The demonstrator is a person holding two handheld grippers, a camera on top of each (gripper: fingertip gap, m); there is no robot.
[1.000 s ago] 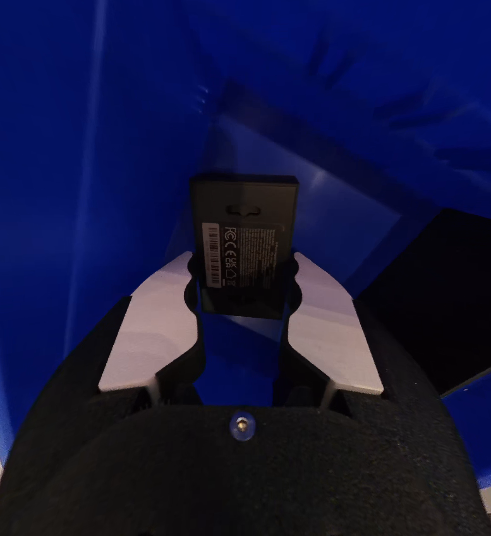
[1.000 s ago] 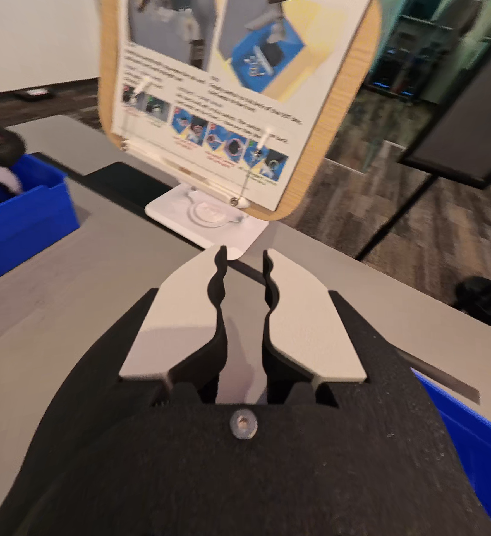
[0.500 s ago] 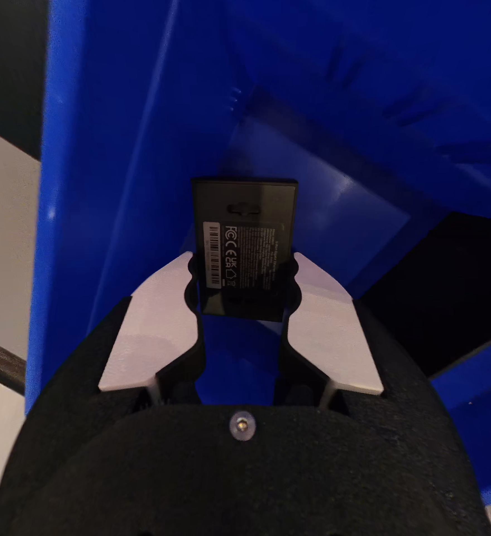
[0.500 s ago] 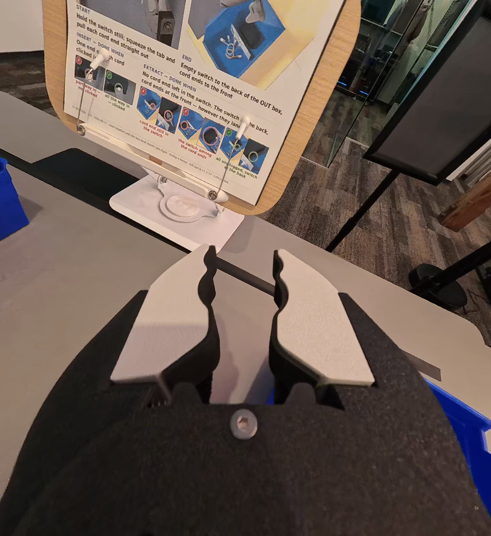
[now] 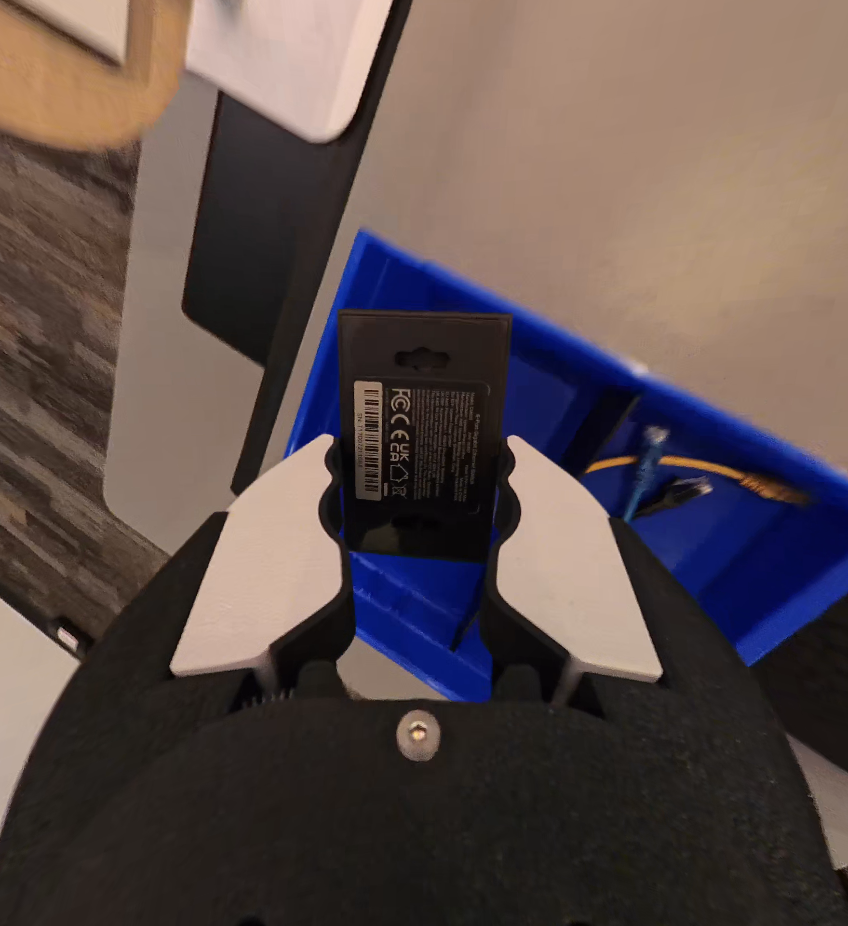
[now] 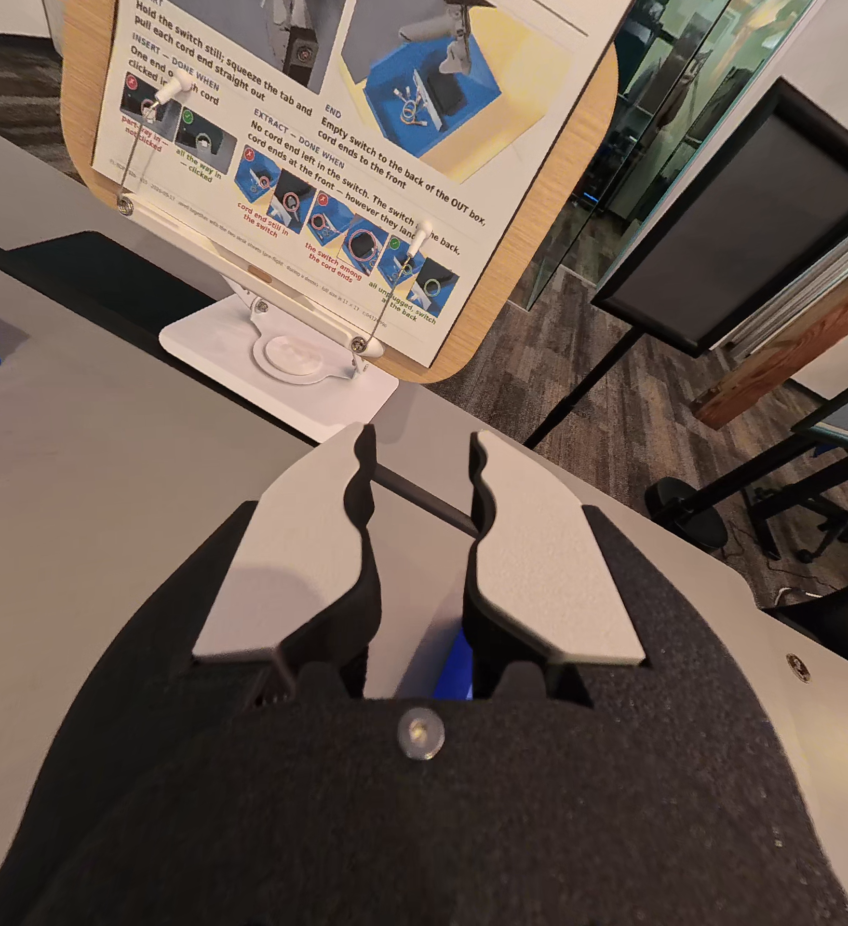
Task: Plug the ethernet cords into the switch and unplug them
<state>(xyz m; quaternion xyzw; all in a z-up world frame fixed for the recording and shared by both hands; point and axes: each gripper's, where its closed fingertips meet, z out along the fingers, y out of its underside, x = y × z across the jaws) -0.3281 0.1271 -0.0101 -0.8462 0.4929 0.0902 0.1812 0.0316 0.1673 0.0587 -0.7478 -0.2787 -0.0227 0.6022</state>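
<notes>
Switch (image 5: 422, 436) now above bin (image 5: 712, 561), tool-clamped (image 5: 419, 451)

A grey table (image 6: 86, 476) carries a blue bin (image 5: 712, 576) and a white stand (image 6: 281, 361).

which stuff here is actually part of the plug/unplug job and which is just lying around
Part of the job:
- black switch, clamped in the left claw
- ethernet cords in the blue bin
- right claw, open and empty

Just lying about:
- instruction board on its white stand
- dark screen on a pole
- grey table
</notes>
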